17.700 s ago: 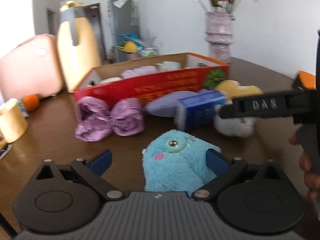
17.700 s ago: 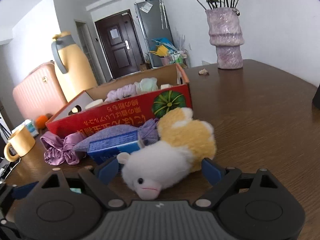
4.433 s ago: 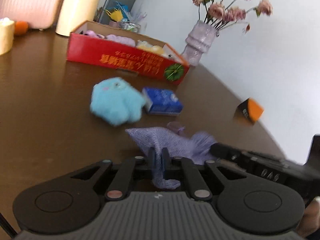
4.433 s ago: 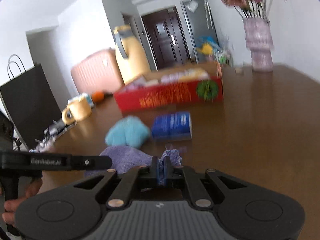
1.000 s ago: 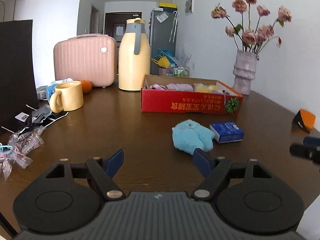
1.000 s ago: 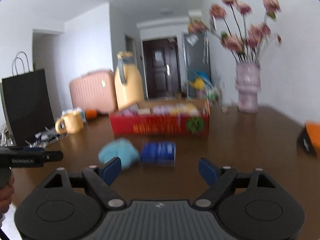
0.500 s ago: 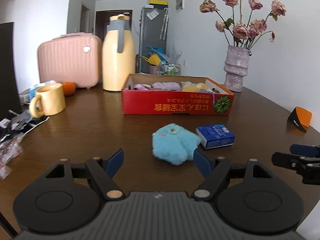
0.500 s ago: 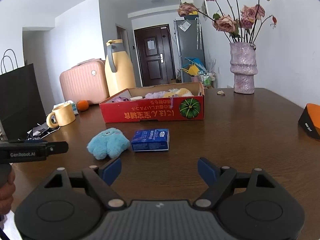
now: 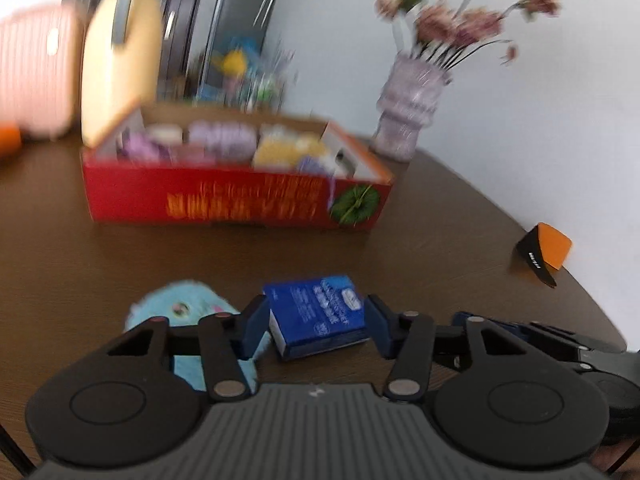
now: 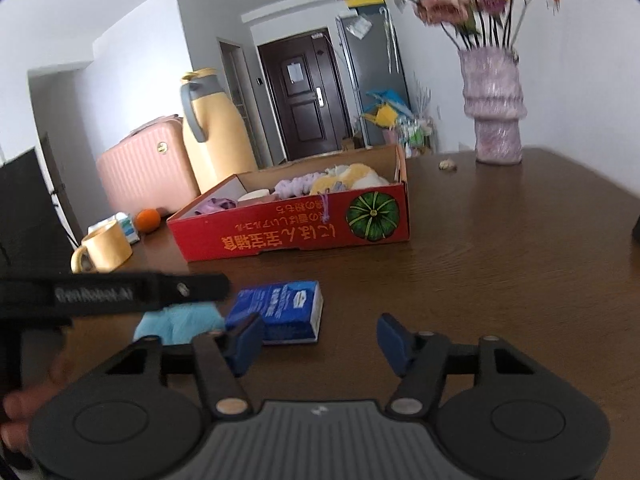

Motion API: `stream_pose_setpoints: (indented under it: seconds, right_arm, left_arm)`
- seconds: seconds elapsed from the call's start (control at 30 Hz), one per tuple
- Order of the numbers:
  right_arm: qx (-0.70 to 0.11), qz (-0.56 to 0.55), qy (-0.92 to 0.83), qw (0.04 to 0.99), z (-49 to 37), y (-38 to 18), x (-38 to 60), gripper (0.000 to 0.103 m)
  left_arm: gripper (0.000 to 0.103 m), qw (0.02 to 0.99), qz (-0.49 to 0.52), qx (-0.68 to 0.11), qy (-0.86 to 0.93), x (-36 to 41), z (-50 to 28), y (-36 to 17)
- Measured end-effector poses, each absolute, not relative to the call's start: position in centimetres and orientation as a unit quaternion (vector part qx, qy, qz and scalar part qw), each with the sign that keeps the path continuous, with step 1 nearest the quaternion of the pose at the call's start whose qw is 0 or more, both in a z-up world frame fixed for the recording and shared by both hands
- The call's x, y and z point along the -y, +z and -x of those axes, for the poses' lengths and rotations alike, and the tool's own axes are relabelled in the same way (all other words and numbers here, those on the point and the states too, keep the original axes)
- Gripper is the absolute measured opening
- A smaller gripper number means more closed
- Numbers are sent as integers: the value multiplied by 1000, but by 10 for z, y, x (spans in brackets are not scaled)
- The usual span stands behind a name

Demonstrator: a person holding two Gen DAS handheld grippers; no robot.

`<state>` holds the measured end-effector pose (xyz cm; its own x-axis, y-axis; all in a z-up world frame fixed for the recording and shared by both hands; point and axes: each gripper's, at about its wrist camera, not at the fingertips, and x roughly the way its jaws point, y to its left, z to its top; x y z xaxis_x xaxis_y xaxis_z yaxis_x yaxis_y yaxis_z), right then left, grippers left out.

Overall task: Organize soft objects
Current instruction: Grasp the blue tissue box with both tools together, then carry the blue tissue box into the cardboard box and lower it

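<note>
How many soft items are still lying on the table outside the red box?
2: the blue plush toy beside the left gripper's left finger, and the blue tissue pack between its closing jaws, no pad visibly pressing yet. Nothing else soft shows outside the red box.

**Lighting and image quality**

Both views are bright with soft, even daylight; the white walls read near overexposed. The worktop (image 10: 500, 264) carries a dull sheen and only faint shadows beneath objects. Fisheye distortion bends the room lines, and dark vignette corners close each frame. The left wrist view shows strong motion blur: the red box (image 9: 236, 196), the flowers (image 9: 460, 20) and the far left background are smeared. The right wrist view is sharper; blur is confined to the flowers (image 10: 452, 0) and the near left.
</note>
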<state>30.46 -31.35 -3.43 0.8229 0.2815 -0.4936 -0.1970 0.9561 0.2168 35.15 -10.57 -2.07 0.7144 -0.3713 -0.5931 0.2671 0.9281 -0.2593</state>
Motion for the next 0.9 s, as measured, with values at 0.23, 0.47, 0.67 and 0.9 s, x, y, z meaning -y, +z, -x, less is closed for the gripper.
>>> stream_pose_setpoints:
  seconds: [0.23,0.47,0.67,0.9]
  right_arm:
    - [-307,-138,154,929,-363,-51,318,49]
    - [-325,-156,175,916,-392,-67,309,28]
    - [-318,-158,169,920,-391,-69,309,24]
    - [-310,-153,156,925,-377,-57,308,22]
  left_arm:
    - [32,895,128,-391,-170,99,-387,-47]
    - [25,890,151,-390,-179,91,-395,-50]
    - [21,891,150,-389,-179,90,-394,-49]
    - [18,896,143,-374,-189,93,-372,-33]
